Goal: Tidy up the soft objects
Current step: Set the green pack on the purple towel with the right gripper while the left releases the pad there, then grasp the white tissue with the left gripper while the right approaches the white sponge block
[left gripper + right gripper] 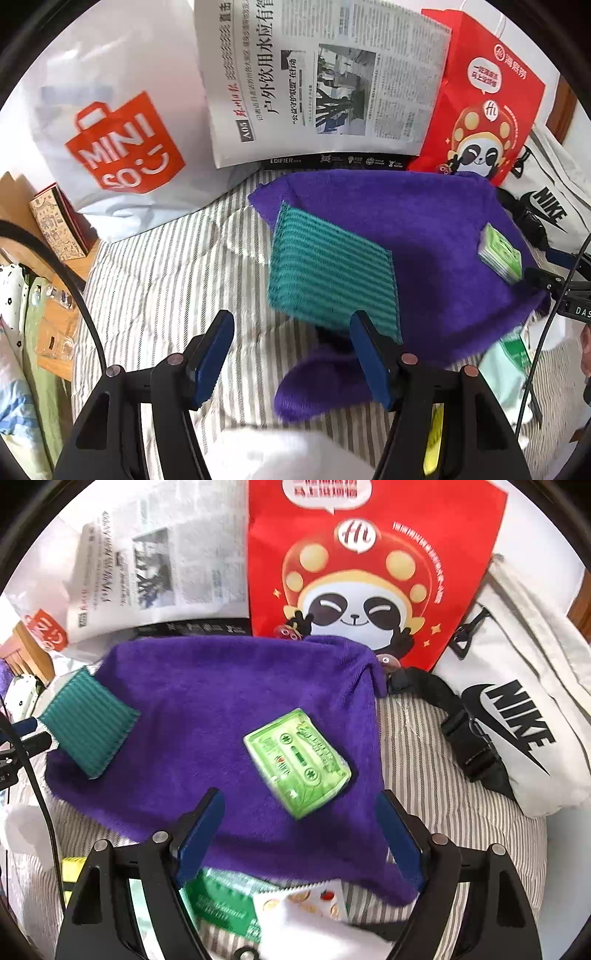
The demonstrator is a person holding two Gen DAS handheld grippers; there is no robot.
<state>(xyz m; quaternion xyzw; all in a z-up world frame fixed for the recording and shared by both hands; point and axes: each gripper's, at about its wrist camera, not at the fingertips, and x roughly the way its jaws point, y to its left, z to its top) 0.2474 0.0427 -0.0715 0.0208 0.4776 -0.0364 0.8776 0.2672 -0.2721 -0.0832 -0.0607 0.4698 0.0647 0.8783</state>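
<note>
We judge the task early — the purple towel (207, 716) lies rumpled and unfolded on the striped bed (159, 266), teal cloth (332, 273) and green cassette (299, 762) resting on it, while left tool (291, 354) and right tool (299, 834) gape wide, holding nothing.

Left gripper (295, 354) spread wide, right gripper (303, 834) likewise — both angled downward
</note>
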